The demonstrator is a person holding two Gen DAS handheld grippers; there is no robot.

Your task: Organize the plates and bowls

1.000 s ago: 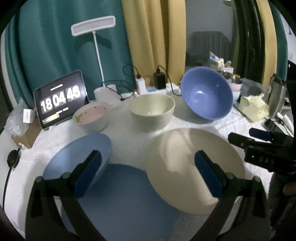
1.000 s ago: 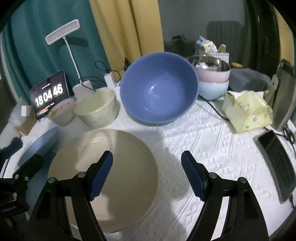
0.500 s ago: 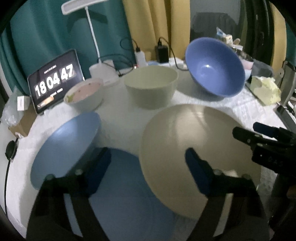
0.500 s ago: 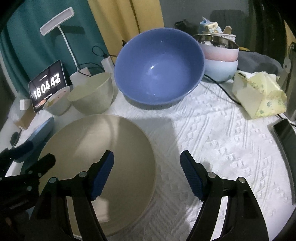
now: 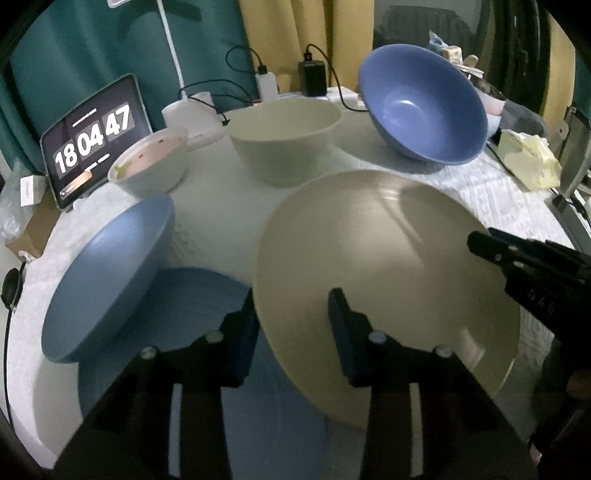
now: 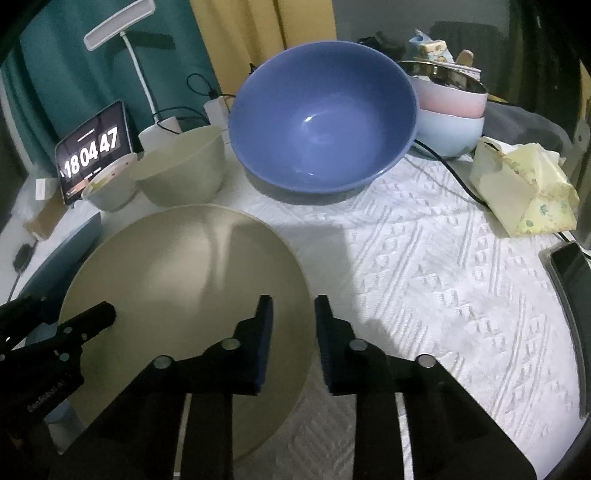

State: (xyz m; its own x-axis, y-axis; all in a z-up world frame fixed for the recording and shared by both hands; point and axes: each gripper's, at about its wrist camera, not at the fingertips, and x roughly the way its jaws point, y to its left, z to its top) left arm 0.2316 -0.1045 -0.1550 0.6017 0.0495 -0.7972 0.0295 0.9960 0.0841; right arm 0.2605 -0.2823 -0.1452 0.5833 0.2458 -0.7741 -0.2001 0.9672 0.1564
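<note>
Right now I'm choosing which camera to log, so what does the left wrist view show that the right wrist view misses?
Only the left wrist view shows the large blue plate beneath the left gripper and the black charger.

Only the right wrist view shows the stacked pink and pale blue bowls and the right gripper straddling the beige plate's rim.

Both show the beige plate, the big blue bowl, the cream bowl and the clock tablet.

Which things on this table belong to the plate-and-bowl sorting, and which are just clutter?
Job: beige plate; blue plates; big blue bowl; cream bowl; small pink-lined bowl; stacked pastel bowls.

Clutter: clock tablet; desk lamp; chargers; tissue pack.
</note>
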